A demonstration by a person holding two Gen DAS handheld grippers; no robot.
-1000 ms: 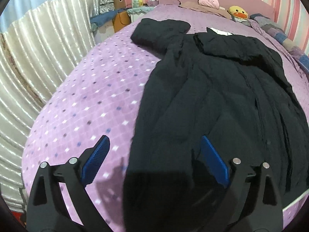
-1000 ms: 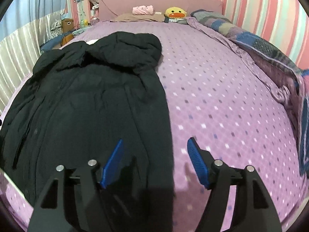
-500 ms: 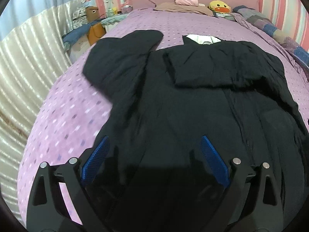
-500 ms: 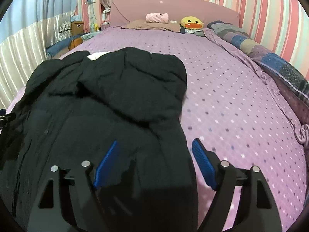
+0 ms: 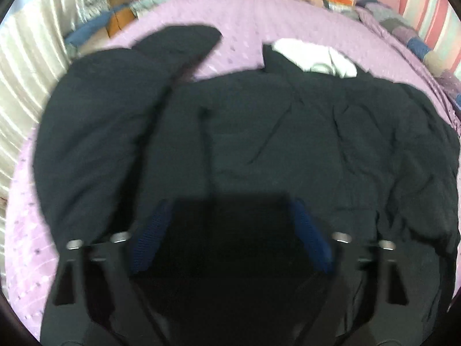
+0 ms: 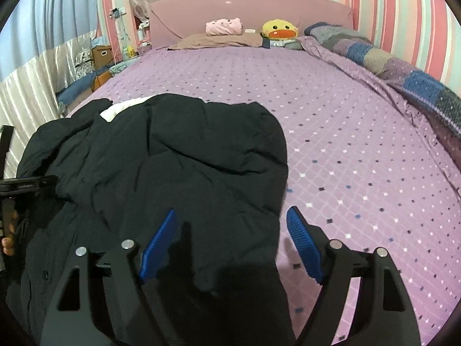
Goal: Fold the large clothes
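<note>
A large black coat [image 5: 288,144] lies spread on the purple bed [image 5: 247,20], with a white lining [image 5: 314,57] showing at the collar. One sleeve [image 5: 121,109] lies out to the left; the other is folded across the chest. My left gripper [image 5: 230,216] is open and empty above the coat's lower body. In the right wrist view the coat [image 6: 178,167] fills the left half of the bed [image 6: 345,144]. My right gripper [image 6: 233,225] is open and empty over the coat's right edge.
A yellow duck plush [image 6: 279,30], a pink plush [image 6: 224,26] and a pillow sit at the headboard. A patchwork blanket [image 6: 403,72] lies along the bed's right side. Boxes and clutter [image 6: 98,57] stand beside a white curtain on the left.
Both grippers moved forward along the coat toward the collar, the left one also swinging right over the garment. Both stayed open.
</note>
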